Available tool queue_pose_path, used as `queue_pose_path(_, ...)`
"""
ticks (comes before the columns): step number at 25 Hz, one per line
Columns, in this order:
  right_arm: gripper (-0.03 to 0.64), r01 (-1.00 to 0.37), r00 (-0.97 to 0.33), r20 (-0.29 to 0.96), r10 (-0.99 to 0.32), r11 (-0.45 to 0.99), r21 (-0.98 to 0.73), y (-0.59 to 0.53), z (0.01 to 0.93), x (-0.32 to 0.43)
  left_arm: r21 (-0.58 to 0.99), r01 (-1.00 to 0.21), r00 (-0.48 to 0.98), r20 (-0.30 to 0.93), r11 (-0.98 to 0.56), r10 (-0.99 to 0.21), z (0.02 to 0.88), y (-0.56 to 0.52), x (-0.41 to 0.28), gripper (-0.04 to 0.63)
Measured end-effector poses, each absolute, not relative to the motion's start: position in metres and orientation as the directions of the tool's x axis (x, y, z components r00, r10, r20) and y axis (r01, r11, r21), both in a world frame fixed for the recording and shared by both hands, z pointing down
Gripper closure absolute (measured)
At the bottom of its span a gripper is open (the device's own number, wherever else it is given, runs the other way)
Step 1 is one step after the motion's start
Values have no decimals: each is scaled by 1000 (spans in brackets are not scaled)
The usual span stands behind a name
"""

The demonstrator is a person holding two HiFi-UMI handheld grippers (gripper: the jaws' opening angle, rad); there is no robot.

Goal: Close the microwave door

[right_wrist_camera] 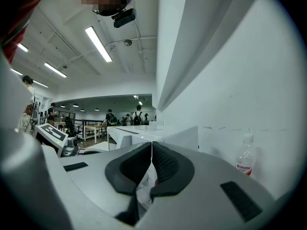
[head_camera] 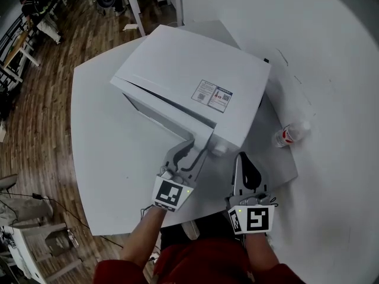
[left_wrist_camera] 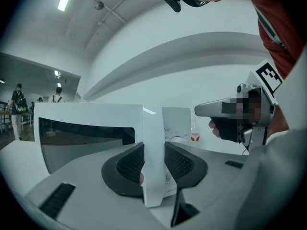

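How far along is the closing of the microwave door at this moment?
Done: the left gripper is clamped on the free edge of the microwave door. In hand: the door stands ajar, with a gap showing along the microwave. Left: push it fully shut and let go. The right gripper is shut and empty.

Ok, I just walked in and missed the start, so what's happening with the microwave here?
A person with two handheld grippers is at a microwave on a white table. The left tongs grip the free edge of its door, which stands ajar, not yet closed. The right tongs are shut and empty, beside the microwave's front corner.
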State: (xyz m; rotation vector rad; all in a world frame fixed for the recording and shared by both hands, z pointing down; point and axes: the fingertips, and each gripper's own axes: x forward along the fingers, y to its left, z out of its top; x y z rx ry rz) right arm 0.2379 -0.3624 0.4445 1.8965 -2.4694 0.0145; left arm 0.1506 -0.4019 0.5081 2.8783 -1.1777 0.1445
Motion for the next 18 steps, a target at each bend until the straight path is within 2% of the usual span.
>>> queue_pose_path(18,594,-967,-255,36,-966,256,17,-373,448,246,-5,-716,694,100,-698,-713,511,-416,162,457)
